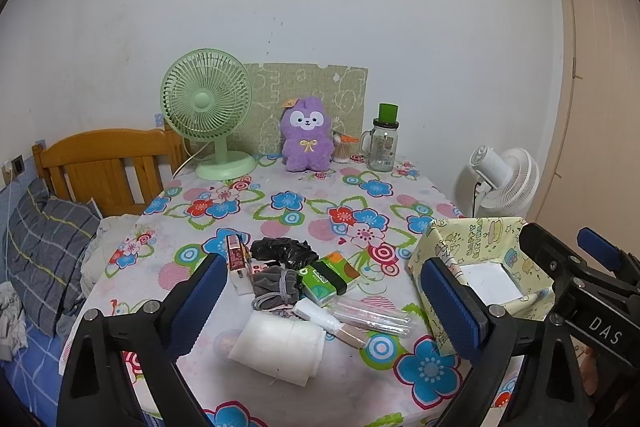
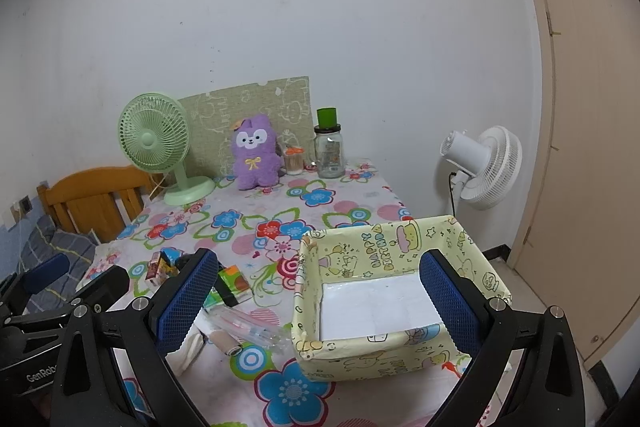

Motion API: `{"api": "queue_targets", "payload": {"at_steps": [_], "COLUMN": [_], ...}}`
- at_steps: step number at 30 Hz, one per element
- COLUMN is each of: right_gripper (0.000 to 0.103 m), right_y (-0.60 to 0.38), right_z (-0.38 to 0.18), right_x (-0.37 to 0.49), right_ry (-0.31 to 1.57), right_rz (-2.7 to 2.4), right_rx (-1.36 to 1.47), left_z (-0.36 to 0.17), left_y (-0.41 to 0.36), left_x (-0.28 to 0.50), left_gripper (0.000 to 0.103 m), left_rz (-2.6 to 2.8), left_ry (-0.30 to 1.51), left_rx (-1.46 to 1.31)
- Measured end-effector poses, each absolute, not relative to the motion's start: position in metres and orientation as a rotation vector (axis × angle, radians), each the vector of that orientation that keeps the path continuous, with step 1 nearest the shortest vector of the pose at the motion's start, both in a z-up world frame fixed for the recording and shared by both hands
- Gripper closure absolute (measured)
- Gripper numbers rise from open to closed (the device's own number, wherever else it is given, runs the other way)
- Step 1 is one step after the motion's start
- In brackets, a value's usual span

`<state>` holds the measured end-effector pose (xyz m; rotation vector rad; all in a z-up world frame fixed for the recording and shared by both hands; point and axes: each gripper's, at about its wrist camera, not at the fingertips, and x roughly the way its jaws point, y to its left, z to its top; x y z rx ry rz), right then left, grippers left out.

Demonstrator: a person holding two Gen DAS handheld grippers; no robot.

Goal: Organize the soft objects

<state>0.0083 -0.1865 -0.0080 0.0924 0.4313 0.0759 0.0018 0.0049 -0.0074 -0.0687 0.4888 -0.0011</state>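
My left hand-held gripper (image 1: 320, 301) hung released above the pile, blue pads wide apart, nothing between them. My right hand-held gripper (image 2: 320, 301) was likewise spread and empty, over the near rim of the pale yellow cartoon-print fabric box (image 2: 472, 239).

Hard to read: the pile at the near edge of the counter. The crumpled black plastic bag (image 1: 286, 251) hid whatever lay under it. The grey cloth bundle with an elastic band (image 1: 276, 285) sat just beside the green tissue packet (image 1: 330, 277). The folded white cloth pad (image 1: 280, 347) lay nearest me, touching a clear plastic tube case (image 1: 374, 317). Label on the small red carton (image 1: 236, 255) was illegible. In the right wrist view my left pad covered most of the pile.

Counter under a floral-print cloth (image 1: 304, 203). At the far edge: light green desk fan (image 1: 206, 95), purple plush toy (image 1: 306, 135), glass jar with green cap (image 1: 382, 145). Box held only a white liner sheet (image 2: 376, 305). Plain white wall behind, wooden headboard (image 1: 104, 163) left, white floor fan (image 1: 506, 179) right.
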Motion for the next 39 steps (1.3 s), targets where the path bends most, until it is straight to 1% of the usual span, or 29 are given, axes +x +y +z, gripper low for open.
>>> {"api": "queue_targets", "payload": {"at_steps": [12,19,29,31,39], "right_gripper": [0.001,0.001,0.002,0.005,0.007], "right_y": [-0.184,-0.174,-0.143,-0.134,-0.099], "right_z": [-0.01,-0.016,-0.036,-0.042,-0.067], "right_x": [0.014,0.023,0.034,0.036,0.051], "right_ry": [0.438,0.449,0.48,0.494,0.546], "right_rz": [0.088,0.094,0.142,0.162,0.216], "right_rx": [0.099,0.104,0.068,0.061,0.033], "left_z": [-0.01,-0.021,-0.047,-0.053,-0.079], "left_y": [0.006,0.014,0.033,0.037,0.052], "left_x": [0.005,0.013,0.026,0.029,0.042], "left_gripper": [0.003,0.003,0.004,0.004,0.006], "left_rz": [0.008,0.015,0.009,0.009,0.003], "left_ry": [0.502,0.524,0.576,0.591,0.649], "left_rx": [-0.066,-0.064,-0.086,-0.088,-0.078]}}
